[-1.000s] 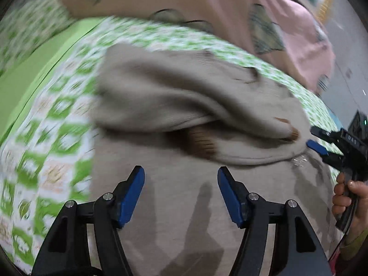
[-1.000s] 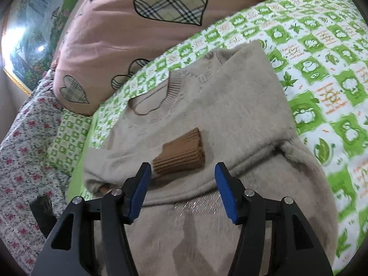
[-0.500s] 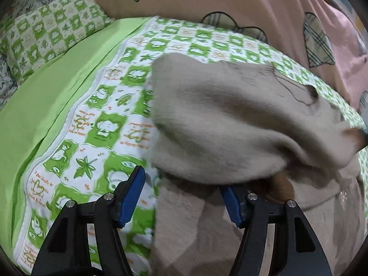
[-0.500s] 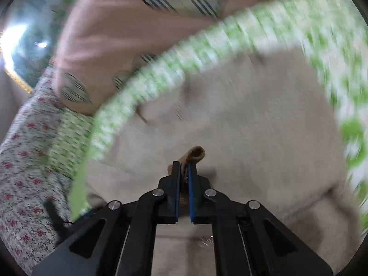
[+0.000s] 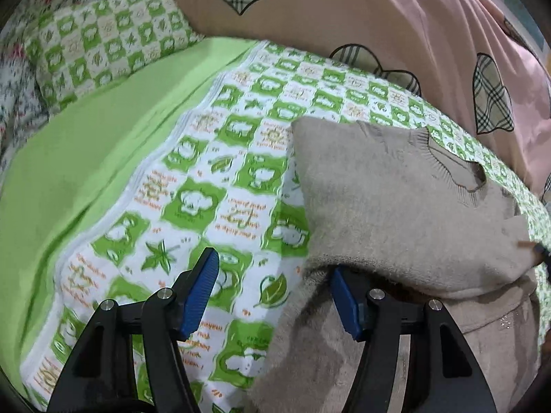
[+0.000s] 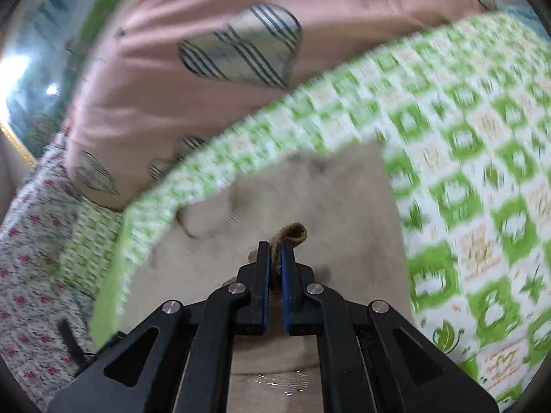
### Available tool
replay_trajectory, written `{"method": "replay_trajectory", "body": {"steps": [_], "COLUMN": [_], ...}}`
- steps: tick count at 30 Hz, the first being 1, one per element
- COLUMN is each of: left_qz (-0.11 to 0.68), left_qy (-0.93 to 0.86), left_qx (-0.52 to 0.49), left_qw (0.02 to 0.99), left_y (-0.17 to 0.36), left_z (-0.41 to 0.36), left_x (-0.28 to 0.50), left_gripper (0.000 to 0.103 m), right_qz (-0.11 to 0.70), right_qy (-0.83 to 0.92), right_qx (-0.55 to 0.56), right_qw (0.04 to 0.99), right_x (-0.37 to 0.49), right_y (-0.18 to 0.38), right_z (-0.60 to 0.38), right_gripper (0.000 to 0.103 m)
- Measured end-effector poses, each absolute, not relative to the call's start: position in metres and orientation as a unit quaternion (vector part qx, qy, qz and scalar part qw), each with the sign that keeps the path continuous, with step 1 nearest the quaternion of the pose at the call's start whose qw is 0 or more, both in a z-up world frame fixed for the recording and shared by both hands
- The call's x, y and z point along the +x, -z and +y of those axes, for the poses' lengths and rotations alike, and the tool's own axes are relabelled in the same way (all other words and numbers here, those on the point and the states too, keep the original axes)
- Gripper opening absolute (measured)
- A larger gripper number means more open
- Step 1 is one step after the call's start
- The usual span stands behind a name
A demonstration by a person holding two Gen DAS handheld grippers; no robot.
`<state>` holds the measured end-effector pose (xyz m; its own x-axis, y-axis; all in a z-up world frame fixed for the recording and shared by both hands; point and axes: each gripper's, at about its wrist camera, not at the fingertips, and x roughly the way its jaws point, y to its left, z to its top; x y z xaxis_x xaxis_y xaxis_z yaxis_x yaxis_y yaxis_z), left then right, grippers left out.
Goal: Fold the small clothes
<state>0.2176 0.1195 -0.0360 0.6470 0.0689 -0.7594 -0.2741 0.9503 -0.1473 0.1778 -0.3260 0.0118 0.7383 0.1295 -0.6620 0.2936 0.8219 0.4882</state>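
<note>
A beige knit sweater [image 5: 396, 206] lies on the green-and-white checked bedspread [image 5: 224, 189], neckline toward the far side, one sleeve folded across its body. My left gripper [image 5: 275, 285] is open at the sweater's left edge. Its right finger [image 5: 344, 299] is tucked under the folded sleeve, while its left finger [image 5: 203, 292] is over bare bedspread. In the right wrist view, my right gripper [image 6: 273, 251] is shut on the brown ribbed cuff [image 6: 292, 234] of the sleeve and holds it up above the sweater [image 6: 327, 189].
A pink quilt with plaid hearts [image 5: 378, 17] is piled along the far side. A checked green pillow [image 5: 103, 34] and a plain green sheet [image 5: 86, 155] lie to the left. Floral fabric [image 6: 27, 258] is at the left edge of the right wrist view.
My right gripper closed on the brown cuff and drew it up and along the sweater. My left gripper, still open, swung left to the sweater's left edge.
</note>
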Motion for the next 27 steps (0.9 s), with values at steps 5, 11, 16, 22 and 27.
{"method": "replay_trajectory", "body": {"steps": [5,11,16,22,27], "left_qz": [0.414,0.419,0.419,0.428,0.436], "left_qy": [-0.091,-0.09,-0.086,-0.089,-0.056], "left_qx": [-0.142,-0.145,-0.156,-0.168,-0.179], "left_qw": [0.894,0.892,0.89,0.884,0.88], "left_y": [0.042,0.043,0.043,0.044,0.038], "left_z": [0.125,0.124,0.127,0.128,0.113], "left_x": [0.215,0.22,0.22,0.218,0.199], "left_gripper": [0.064,0.064,0.065,0.066,0.063], "right_qz": [0.387,0.338,0.352,0.347,0.355], "right_qy": [0.088,0.001,-0.031,0.069,0.018], "right_qx": [0.269,0.23,0.235,0.268,0.257], "right_qw": [0.878,0.913,0.906,0.896,0.898], "right_x": [0.175,0.149,0.142,0.138,0.14], "right_y": [0.001,-0.021,-0.009,-0.003,-0.013], "right_z": [-0.321,-0.261,-0.242,-0.289,-0.282], "right_gripper": [0.011,0.032,0.038,0.038,0.038]}}
